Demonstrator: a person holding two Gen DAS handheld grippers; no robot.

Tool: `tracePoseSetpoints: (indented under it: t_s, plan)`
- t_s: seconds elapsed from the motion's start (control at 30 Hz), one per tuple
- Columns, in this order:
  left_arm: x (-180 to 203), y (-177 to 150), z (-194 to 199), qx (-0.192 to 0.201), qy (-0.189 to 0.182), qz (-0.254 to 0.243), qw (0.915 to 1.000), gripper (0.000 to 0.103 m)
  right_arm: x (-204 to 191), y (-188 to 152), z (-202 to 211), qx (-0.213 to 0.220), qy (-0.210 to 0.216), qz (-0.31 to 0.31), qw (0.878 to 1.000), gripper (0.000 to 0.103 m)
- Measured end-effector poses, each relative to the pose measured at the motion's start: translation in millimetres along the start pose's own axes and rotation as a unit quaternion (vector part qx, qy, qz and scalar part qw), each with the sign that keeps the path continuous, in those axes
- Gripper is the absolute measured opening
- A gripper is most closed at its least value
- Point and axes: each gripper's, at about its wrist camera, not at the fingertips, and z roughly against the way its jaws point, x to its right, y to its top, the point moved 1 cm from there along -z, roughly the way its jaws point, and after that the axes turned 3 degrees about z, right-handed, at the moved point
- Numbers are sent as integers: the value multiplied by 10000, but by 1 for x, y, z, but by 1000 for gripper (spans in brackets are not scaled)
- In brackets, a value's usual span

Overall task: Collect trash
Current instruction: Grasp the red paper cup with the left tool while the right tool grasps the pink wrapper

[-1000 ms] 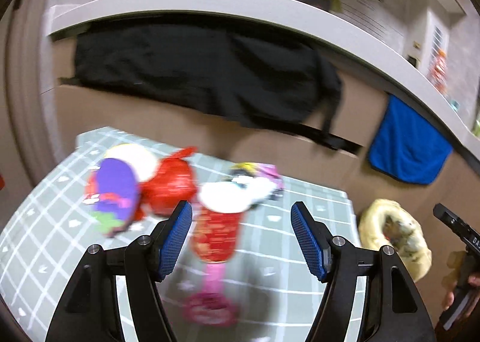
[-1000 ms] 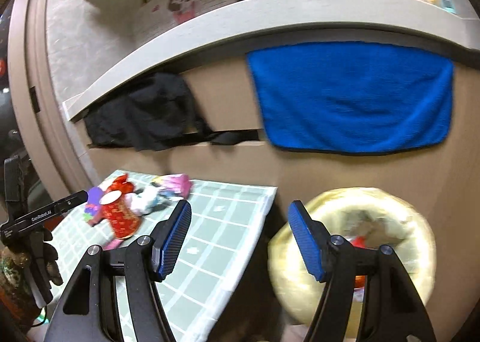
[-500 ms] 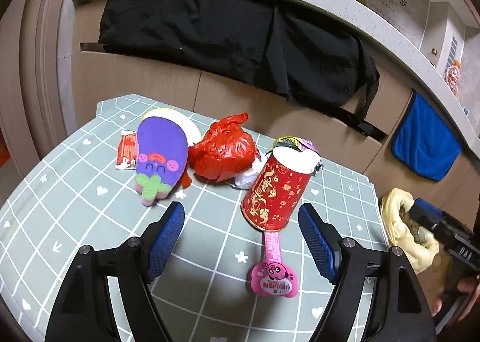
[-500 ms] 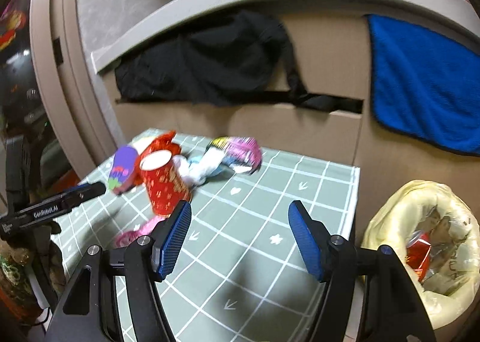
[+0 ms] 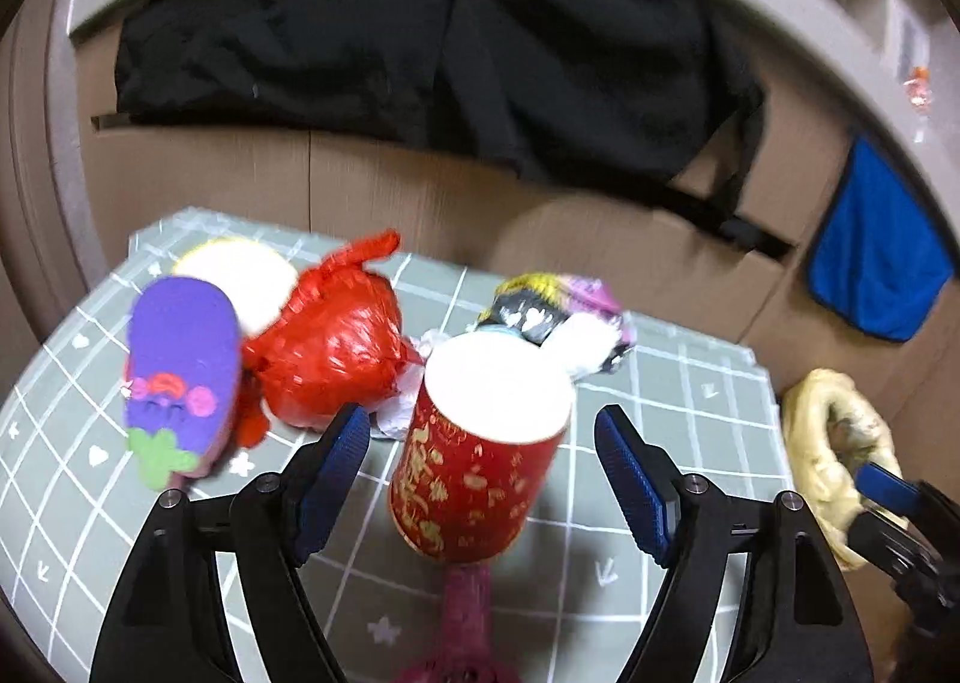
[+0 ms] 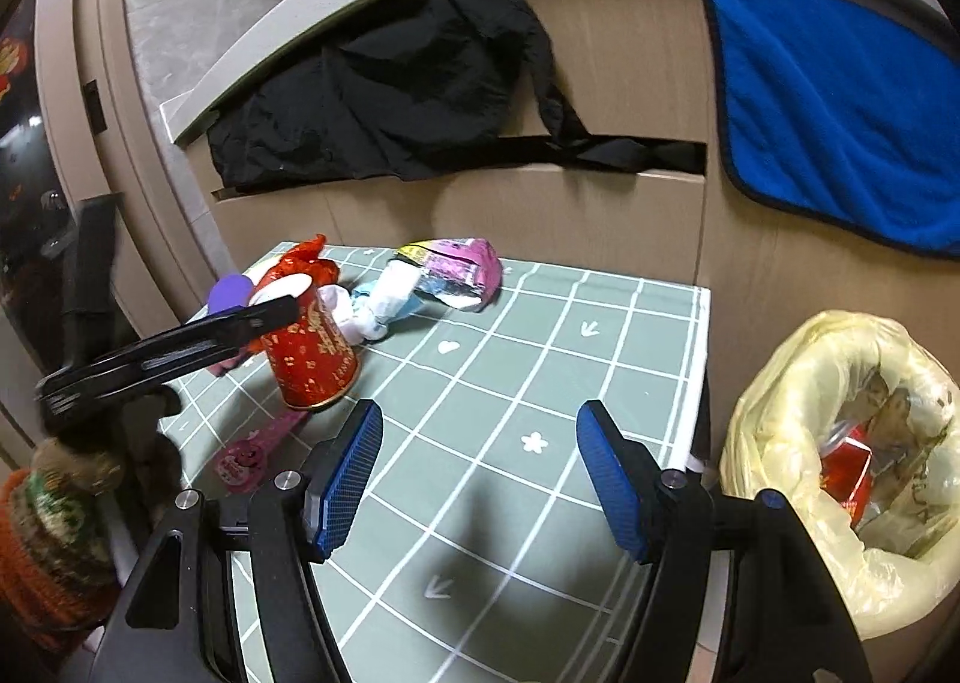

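A red paper cup point(image 5: 474, 479) with gold print stands on the green checked table point(image 6: 540, 383), on top of a pink stick-shaped wrapper point(image 6: 258, 443). My left gripper point(image 5: 480, 425) has the cup between its jaws; they are closing, and the blue pads are still apart from the cup. Behind the cup lie a red plastic bag point(image 5: 336, 347), a purple eggplant-shaped piece point(image 5: 180, 371), white tissue point(image 6: 384, 305) and a pink foil wrapper point(image 6: 456, 269). My right gripper point(image 6: 480, 443) stands open over bare tablecloth, holding nothing. A bin lined with a yellow bag point(image 6: 810, 395) stands right of the table.
A cardboard wall behind the table carries a black garment point(image 5: 420, 53) and a blue towel point(image 6: 840, 113). The table's right edge lies close to the bin. An orange and green knitted thing point(image 6: 48, 533) shows at the lower left of the right wrist view.
My left gripper has come lower and closer, so the cup now sits between its fingers. The right gripper swung left from the bin to over the table.
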Motion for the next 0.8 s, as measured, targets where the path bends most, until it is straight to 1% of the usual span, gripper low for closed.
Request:
tracePoseSetpoints:
  t_s: [0.03, 0.07, 0.1, 0.13, 0.2, 0.23, 0.27, 0.3, 0.37, 0.4, 0.5, 0.53, 0.6, 0.73, 0.8]
  plan:
    - [-1, 1, -4, -63, 6, 74, 10000, 60, 2, -1, 1, -13, 3, -29, 10000, 65]
    - [-5, 4, -6, -121, 64, 183, 9997, 56, 4, -1, 1, -40, -1, -55, 10000, 65]
    - [-9, 5, -3, -128, 74, 304, 9994, 57, 5, -1, 2, -71, -5, -58, 10000, 65]
    - [-13, 6, 2, -108, -16, 406, 9991, 56, 4, -1, 3, -110, -12, -15, 9999, 65]
    - [-23, 9, 20, -25, -359, 509, 9981, 56, -1, 2, 5, -135, -8, 76, 9999, 65]
    - [-31, 9, 38, 129, -486, 544, 9973, 56, -6, 4, 5, -151, 48, 132, 9998, 65]
    - [-37, 9, 49, 252, -491, 561, 9969, 56, -11, 5, 4, -169, 97, 175, 9997, 65]
    - [-48, 9, 70, 480, -396, 591, 9963, 56, -17, 6, 3, -179, 139, 223, 9995, 65]
    - [-67, 8, 97, 772, -280, 637, 9946, 56, -35, 8, -4, -213, 253, 356, 9988, 65]
    - [-78, 7, 112, 932, -165, 675, 9932, 56, -46, 8, -11, -258, 335, 416, 9982, 65]
    - [-106, 1, 139, 1153, 199, 712, 9906, 56, -83, 5, -34, -481, 617, 500, 9957, 65]
    - [-114, -2, 143, 1166, 258, 741, 9901, 56, -98, 1, -42, -584, 725, 546, 9942, 65]
    - [-135, -11, 150, 1097, 341, 900, 9893, 56, -125, -9, -56, -737, 795, 716, 9915, 64]
    - [-167, -25, 152, 921, 360, 1182, 9881, 56, -167, -25, -78, -999, 727, 1118, 9860, 64]
    - [-178, -32, 152, 861, 349, 1281, 9874, 56, -178, -30, -92, -1175, 509, 1289, 9834, 64]
